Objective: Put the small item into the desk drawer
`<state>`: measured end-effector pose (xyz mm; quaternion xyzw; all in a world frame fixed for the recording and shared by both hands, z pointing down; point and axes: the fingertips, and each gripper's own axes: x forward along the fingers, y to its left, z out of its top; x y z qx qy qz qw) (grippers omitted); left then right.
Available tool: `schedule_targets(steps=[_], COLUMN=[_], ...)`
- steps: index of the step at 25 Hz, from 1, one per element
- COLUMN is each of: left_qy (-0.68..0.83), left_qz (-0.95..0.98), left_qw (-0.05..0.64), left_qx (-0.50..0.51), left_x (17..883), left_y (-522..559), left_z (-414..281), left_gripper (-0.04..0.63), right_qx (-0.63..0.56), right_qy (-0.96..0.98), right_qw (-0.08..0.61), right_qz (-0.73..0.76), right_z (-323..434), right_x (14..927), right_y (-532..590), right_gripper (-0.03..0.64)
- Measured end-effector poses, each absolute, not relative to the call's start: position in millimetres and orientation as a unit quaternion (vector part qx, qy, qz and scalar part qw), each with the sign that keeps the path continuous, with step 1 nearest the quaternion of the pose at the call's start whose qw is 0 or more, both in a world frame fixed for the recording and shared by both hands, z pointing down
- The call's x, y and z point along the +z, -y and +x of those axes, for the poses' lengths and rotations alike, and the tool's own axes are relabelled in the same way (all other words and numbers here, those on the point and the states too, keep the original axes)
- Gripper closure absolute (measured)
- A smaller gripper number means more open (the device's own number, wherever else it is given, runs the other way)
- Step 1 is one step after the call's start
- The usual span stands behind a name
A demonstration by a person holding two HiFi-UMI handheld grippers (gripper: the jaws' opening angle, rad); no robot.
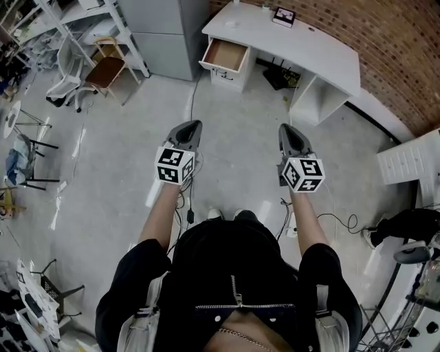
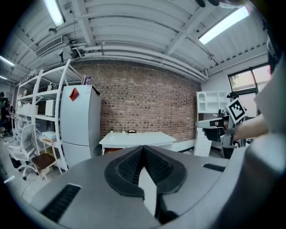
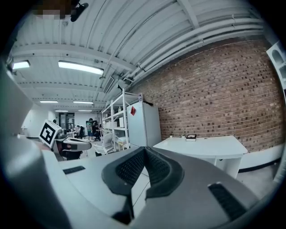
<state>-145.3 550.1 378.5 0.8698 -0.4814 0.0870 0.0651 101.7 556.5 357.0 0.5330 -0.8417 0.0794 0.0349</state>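
The person stands on the open floor (image 1: 234, 148) in the middle of the head view, well apart from the white desk (image 1: 323, 55) that runs along the brick wall (image 1: 385, 62) at the upper right of the frame. Both arms are held forward and level, so each gripper camera looks straight across the room at the desk, which suits an approach more than any handling. The left gripper (image 1: 195, 126) has its jaws pressed together with nothing between them, as its own view shows where the dark pads (image 2: 134, 165) meet at the tip. The right gripper (image 1: 285, 129) is likewise closed and empty, its pads touching at the front. The drawer (image 1: 225, 55) stands pulled out at the desk's left end, near the upper middle of the frame, its bare wooden bottom showing, so it appears ready to receive something. The likely small item (image 1: 284, 15), a flat dark object, lies on the desk top at the far edge near the wall, to the right of the drawer; its exact kind is too small to tell. Judging from this, no pick-up has begun.
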Motion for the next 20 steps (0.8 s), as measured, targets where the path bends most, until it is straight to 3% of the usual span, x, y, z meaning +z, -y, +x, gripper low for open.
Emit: schedule_targets(steps=[11, 20], left_qy=[0.470, 0.485], left_qz=[0.875, 0.865], left_qw=[0.077, 0.082], left_qx=[0.093, 0.094], left_x=[391, 399], left_y=[-508, -405], left_z=[-148, -132], left_gripper=[0.574, 0.574], right_qx=[0.096, 0.104], right_qy=[0.837, 0.844], right_qw=[0.045, 0.046], right_qz=[0.536, 0.524], right_z=[93, 110], right_x=[373, 383], right_y=[-524, -409], right_gripper=[0.611, 0.611])
